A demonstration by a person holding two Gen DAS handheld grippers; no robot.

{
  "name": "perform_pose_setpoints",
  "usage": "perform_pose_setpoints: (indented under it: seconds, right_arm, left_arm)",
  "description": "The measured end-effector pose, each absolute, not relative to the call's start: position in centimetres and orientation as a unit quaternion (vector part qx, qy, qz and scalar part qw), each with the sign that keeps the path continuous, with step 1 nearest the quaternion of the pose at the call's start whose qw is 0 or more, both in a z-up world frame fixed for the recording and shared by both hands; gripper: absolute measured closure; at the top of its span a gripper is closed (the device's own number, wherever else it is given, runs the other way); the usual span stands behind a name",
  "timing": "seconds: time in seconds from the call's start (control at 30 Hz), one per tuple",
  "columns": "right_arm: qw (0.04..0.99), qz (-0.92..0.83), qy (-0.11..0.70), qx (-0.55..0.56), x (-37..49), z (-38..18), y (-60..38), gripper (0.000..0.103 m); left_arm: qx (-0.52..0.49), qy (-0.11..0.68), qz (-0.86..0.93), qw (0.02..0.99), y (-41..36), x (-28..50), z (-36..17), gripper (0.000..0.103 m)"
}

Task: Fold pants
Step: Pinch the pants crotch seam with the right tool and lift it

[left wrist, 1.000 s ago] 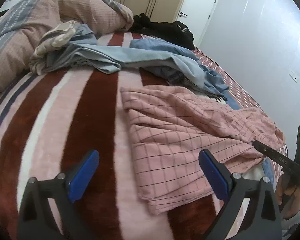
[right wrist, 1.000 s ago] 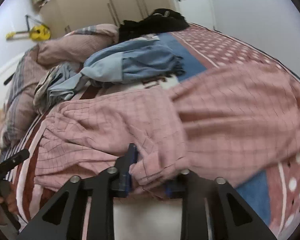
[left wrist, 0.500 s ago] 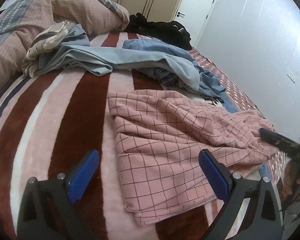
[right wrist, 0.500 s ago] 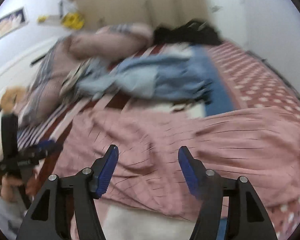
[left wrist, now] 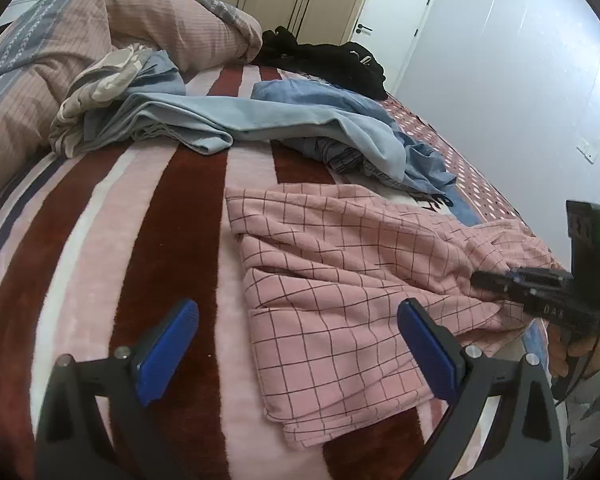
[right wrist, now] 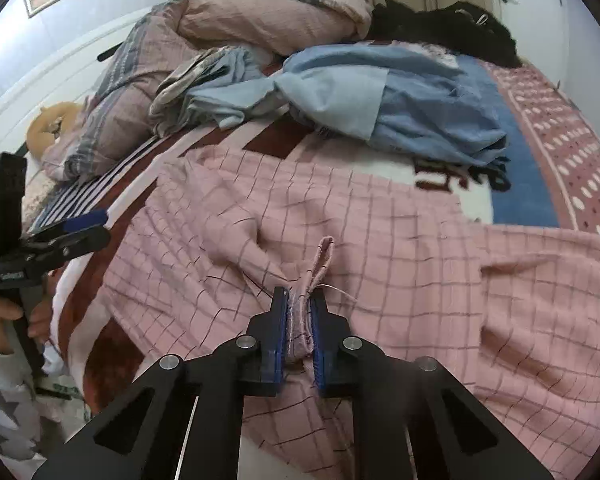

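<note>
Both my wrist views look steeply down along my fingers at close range, sharing the pink checked pants mid-frame on the bed.

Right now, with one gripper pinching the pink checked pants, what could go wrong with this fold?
The right gripper is shut on only a narrow bunched pleat of the pink checked pants, so the cloth may slip free or lift unevenly. The left gripper hangs open, holding nothing, so the near edge could drag and crumple. The light blue garment lies close and might get caught.
</note>
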State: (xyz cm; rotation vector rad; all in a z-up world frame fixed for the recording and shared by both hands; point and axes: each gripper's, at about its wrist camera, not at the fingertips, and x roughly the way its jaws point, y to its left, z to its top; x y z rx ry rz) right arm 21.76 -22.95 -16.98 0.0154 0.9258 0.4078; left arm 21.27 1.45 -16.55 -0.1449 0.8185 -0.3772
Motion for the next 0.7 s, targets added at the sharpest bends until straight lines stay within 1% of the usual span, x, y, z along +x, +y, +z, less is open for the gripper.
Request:
perform_pose_setpoints:
  seconds: [0.13, 0.3, 0.5, 0.53, 0.6, 0.63, 0.67, 0.7]
  right_arm:
    - [0.897, 0.152, 0.414, 0.017, 22.2, -15.0, -24.7, 0.099]
    - [0.908, 0.108, 0.404, 0.024, 23.5, -13.5, -27.1, 0.099]
    - [0.906, 0.085, 0.413, 0.031, 26.5, -13.9, -28.6, 0.097]
    - [0.902, 0.086, 0.423, 0.031, 27.1, -14.4, -28.7, 0.094]
    - [0.889, 0.073, 0.451, 0.03, 28.1, -15.6, -29.0, 0.08]
    - [0.885, 0.064, 0.46, 0.03, 28.3, -16.1, -29.1, 0.067]
    - [0.885, 0.059, 0.461, 0.031, 28.2, -16.3, -29.3, 0.06]
    - [0.886, 0.057, 0.458, 0.035, 28.0, -16.2, -29.7, 0.058]
  left_arm:
    - [-0.062, 0.393, -0.185, 0.898, 1.1, 21.4, -16.4, 0.004]
    - [-0.051, 0.395, -0.192, 0.897, -0.1, 22.1, -16.5, 0.004]
    - [-0.036, 0.41, -0.191, 0.891, -1.6, 23.6, -17.7, 0.004]
    - [-0.036, 0.413, -0.189, 0.89, -1.7, 23.7, -17.9, 0.004]
    - [-0.034, 0.422, -0.185, 0.887, -1.9, 24.0, -18.4, 0.004]
    - [-0.032, 0.424, -0.184, 0.886, -1.9, 24.1, -18.5, 0.004]
    - [-0.031, 0.424, -0.184, 0.886, -1.9, 24.0, -18.4, 0.004]
    - [-0.029, 0.421, -0.185, 0.888, -1.9, 23.8, -18.3, 0.004]
